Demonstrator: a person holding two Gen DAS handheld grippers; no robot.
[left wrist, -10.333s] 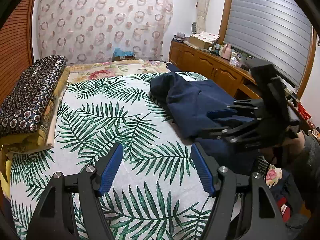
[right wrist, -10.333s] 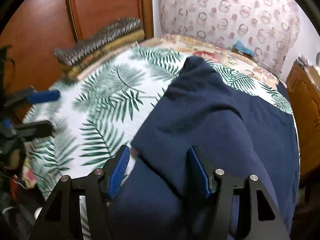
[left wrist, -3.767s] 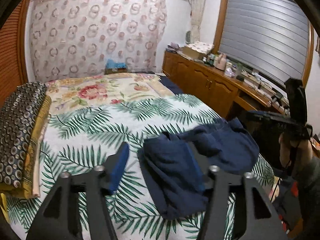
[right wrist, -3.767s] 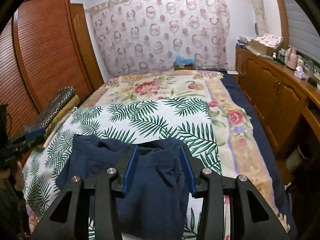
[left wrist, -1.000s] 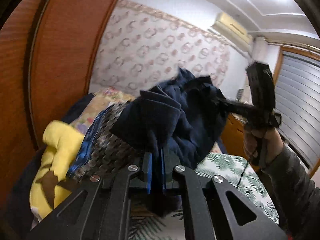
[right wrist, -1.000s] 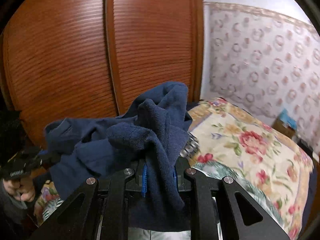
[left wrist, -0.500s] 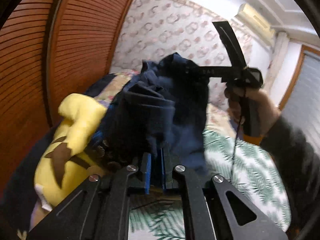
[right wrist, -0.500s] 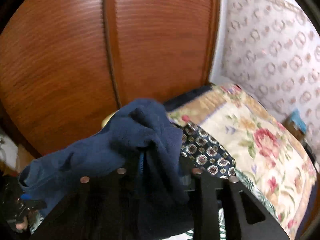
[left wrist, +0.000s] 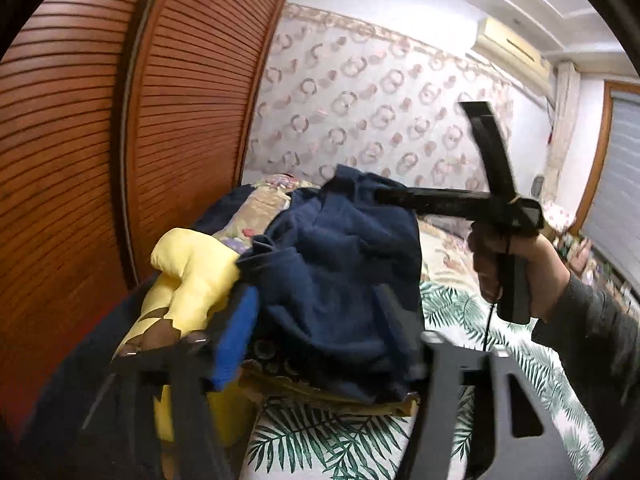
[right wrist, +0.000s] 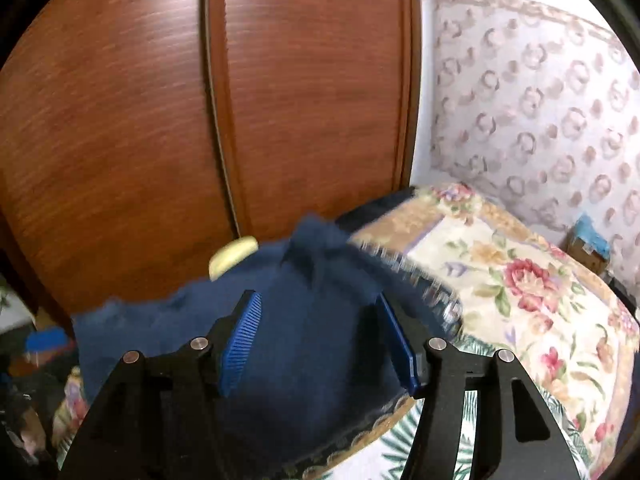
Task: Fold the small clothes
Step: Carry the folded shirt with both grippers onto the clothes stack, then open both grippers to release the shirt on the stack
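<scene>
A crumpled navy garment [left wrist: 340,280] lies on top of a folded dotted cloth stack [right wrist: 424,284] at the bed's edge by the wardrobe. My left gripper [left wrist: 320,344] is at its near side, and its jaws are opening. The cloth sags between the blue pad [left wrist: 236,336] and the blurred right finger without being pinched. In the right wrist view, my right gripper [right wrist: 318,340] hovers over the navy garment [right wrist: 304,320]. Its jaws are opening, and the blue pads [right wrist: 240,340] stand apart with cloth below them. In the left wrist view the right gripper [left wrist: 384,196] reaches the garment's far top.
A yellow plush toy [left wrist: 192,268] sits left of the stack against the brown louvred wardrobe door [left wrist: 80,140]. The bed has a palm-leaf cover [left wrist: 460,308] and a floral quilt [right wrist: 520,280]. A hand and grey sleeve [left wrist: 580,312] hold the right gripper.
Both grippers were shut on the navy garment and now stand apart. The garment has come down onto the stack beside the yellow toy. The right gripper moved lower and nearer the wardrobe.
</scene>
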